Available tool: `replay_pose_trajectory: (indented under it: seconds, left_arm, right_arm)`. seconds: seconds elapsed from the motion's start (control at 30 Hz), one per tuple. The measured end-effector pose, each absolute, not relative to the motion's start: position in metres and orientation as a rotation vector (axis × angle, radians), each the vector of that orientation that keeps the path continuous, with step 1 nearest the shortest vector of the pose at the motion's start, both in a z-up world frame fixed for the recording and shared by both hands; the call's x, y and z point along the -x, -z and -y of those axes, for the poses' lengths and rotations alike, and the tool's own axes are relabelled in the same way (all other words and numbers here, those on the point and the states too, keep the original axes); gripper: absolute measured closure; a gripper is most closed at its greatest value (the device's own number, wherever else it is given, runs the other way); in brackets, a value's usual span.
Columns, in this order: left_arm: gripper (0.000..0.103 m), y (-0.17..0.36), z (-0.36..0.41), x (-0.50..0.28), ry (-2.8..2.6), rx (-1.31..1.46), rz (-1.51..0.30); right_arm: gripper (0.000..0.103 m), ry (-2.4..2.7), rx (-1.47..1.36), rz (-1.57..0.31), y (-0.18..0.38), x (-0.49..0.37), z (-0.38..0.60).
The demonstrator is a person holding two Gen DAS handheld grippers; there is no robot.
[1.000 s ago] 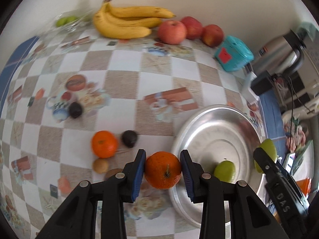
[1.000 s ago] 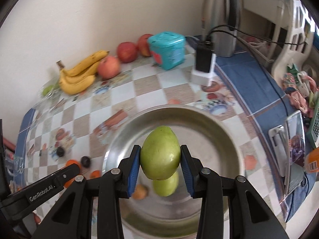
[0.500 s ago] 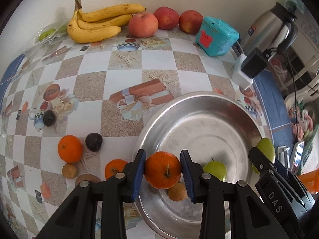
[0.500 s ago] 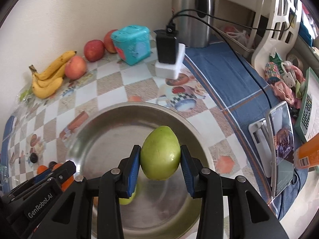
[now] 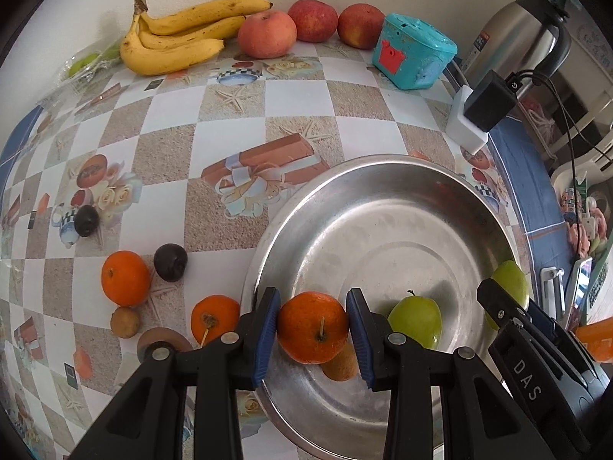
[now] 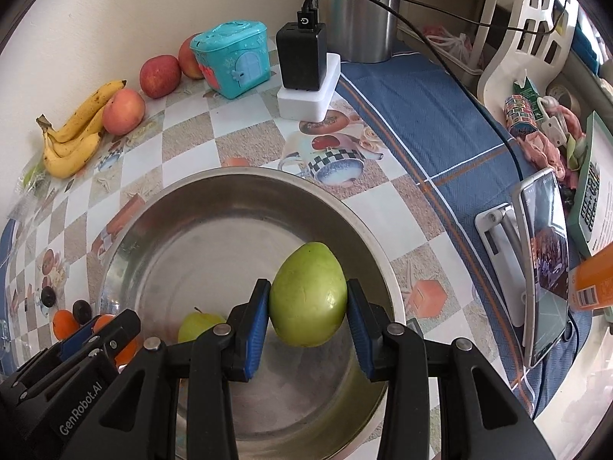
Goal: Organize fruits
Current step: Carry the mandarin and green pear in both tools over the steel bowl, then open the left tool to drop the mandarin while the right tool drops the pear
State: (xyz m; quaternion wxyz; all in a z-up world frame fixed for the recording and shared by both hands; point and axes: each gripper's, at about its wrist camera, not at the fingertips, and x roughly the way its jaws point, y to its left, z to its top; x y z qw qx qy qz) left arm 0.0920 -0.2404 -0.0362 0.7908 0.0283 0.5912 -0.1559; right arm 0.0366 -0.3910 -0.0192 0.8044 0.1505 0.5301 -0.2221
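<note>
My left gripper (image 5: 312, 329) is shut on an orange (image 5: 312, 327) and holds it over the near left part of the steel bowl (image 5: 383, 168). A green apple (image 5: 415, 324) and a small brown fruit (image 5: 341, 366) lie in the bowl. My right gripper (image 6: 308, 314) is shut on a green guava (image 6: 308, 293) above the bowl's (image 6: 237, 176) near right side; it shows at the right edge of the left wrist view (image 5: 509, 280). Two oranges (image 5: 124, 278) (image 5: 212, 316), two dark plums (image 5: 170, 262) (image 5: 86, 220) and a kiwi (image 5: 124, 322) lie on the table left of the bowl.
Bananas (image 5: 172, 46) and three apples (image 5: 268, 34) lie along the back wall. A teal toy box (image 5: 415, 55), a charger on a white block (image 5: 486, 105) and a steel kettle (image 5: 517, 38) stand at the back right. A phone on a stand (image 6: 544, 264) is at the right.
Both grippers have moved right over the bowl with their fruit. The orange went from above the table beside the rim to above the bowl's inside; the guava shifted toward the bowl's right side.
</note>
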Motion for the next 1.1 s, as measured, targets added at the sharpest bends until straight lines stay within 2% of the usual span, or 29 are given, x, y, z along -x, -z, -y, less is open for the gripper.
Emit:
replay_pose_trajectory:
  seconds: [0.03,0.13,0.33,0.5,0.57,0.7,0.8,0.83,1.03,1.1]
  left_arm:
    - [0.062,0.036,0.241,-0.092,0.338,-0.063,-1.272]
    - [0.050,0.034,0.243,-0.091,0.347,-0.064,-1.268]
    - [0.048,0.029,0.242,-0.090,0.350,-0.064,-1.259]
    - [0.030,0.023,0.232,-0.093,0.319,-0.033,-1.250]
    - [0.024,0.022,0.223,-0.095,0.292,-0.007,-1.252]
    - [0.016,0.022,0.204,-0.099,0.243,0.024,-1.255]
    - [0.007,0.020,0.188,-0.101,0.201,0.045,-1.244]
    - [0.001,0.020,0.183,-0.101,0.184,0.051,-1.242]
    - [0.000,0.028,0.142,-0.109,0.053,0.116,-1.247]
    - [0.000,0.031,0.130,-0.112,0.030,0.140,-1.252]
  right_arm:
    - [0.062,0.478,-0.320,-1.137,0.019,-0.037,0.391]
    - [0.062,0.482,-0.323,-1.142,0.020,-0.037,0.392]
    - [0.060,0.492,-0.321,-1.109,0.011,-0.034,0.392]
    - [0.058,0.487,-0.324,-1.089,0.003,-0.032,0.391]
    - [0.046,0.485,-0.321,-1.082,-0.001,-0.031,0.389]
    - [0.045,0.461,-0.300,-1.078,-0.005,-0.032,0.382]
    - [0.041,0.443,-0.286,-1.079,-0.007,-0.034,0.376]
    - [0.037,0.438,-0.280,-1.078,-0.008,-0.034,0.373]
    - [0.033,0.400,-0.285,-1.067,-0.010,-0.032,0.363]
    - [0.024,0.388,-0.266,-1.069,-0.009,-0.032,0.358]
